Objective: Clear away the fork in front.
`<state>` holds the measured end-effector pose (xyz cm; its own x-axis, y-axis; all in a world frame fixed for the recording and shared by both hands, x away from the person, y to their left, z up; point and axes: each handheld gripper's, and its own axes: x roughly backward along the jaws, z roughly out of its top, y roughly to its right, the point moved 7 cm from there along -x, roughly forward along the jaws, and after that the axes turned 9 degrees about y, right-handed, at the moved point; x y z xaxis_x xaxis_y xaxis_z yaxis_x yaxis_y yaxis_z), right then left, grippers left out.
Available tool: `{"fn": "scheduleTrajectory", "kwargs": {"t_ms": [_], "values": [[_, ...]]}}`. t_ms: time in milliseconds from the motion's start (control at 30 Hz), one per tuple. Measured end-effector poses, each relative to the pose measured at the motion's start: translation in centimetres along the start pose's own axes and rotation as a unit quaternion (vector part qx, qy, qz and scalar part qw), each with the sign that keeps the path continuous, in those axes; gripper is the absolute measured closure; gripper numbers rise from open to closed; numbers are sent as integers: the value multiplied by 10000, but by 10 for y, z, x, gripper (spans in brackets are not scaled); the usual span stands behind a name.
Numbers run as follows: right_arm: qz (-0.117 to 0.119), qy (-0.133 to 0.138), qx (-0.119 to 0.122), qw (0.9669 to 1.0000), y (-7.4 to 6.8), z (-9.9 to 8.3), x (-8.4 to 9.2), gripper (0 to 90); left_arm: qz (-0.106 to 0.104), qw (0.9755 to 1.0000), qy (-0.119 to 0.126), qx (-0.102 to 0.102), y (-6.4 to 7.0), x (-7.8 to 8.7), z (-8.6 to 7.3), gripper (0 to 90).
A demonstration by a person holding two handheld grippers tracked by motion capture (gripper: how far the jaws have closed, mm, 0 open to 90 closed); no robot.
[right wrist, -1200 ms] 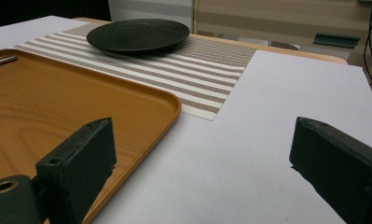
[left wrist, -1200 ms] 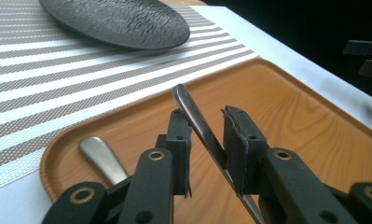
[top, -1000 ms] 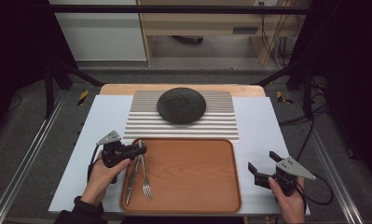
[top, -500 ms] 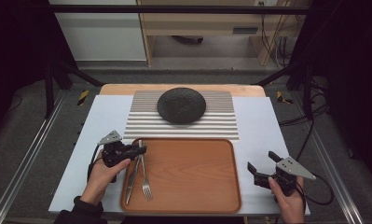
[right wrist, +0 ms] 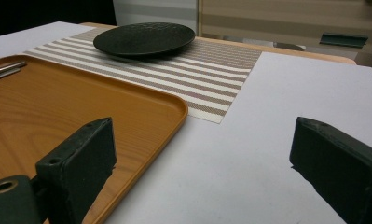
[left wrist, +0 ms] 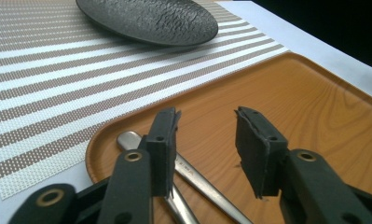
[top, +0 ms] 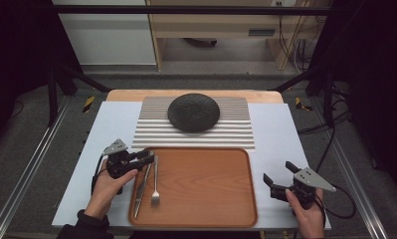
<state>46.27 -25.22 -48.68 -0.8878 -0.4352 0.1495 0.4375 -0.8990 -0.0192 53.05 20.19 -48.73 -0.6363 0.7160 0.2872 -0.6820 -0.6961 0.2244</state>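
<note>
A: Cutlery (top: pixel 148 181), where is it?
B: Lower left of the frame, along the tray's (top: pixel 196 219) left edge. The left hand-held gripper (top: pixel 147 157) hovers over the handles, its jaws just opening, nothing pinched.
A: Why there?
B: Probably lined up to grasp. The right hand-held gripper (top: pixel 278 172) waits spread on the table (top: pixel 280 129).

Fork (top: pixel 155 185), knife (top: pixel 142 183) in tray (top: pixel 206 219) left; plate (top: pixel 193 112) on mat (top: pixel 236 134) behind.
</note>
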Motion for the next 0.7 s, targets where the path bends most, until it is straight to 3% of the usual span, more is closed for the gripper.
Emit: {"fn": "scheduleTrajectory", "kwargs": {"t_ms": [233, 367, 533, 700], "values": [[0, -5, 25, 10000, -1, 0, 0, 70, 55, 9998, 120, -170, 5, 3, 2, 476], [-7, -1, 31, 10000, -1, 1, 0, 70, 279, 9987, 159, -384, 7, 6, 0, 335], [-35, 32, 77, 10000, -1, 2, 0, 68, 488, 9965, 330, -585, 7, 10, 1, 186], [-28, 28, 81, 10000, -1, 2, 1, 56, 692, 9927, 574, -809, 5, 13, 5, 87]]}}
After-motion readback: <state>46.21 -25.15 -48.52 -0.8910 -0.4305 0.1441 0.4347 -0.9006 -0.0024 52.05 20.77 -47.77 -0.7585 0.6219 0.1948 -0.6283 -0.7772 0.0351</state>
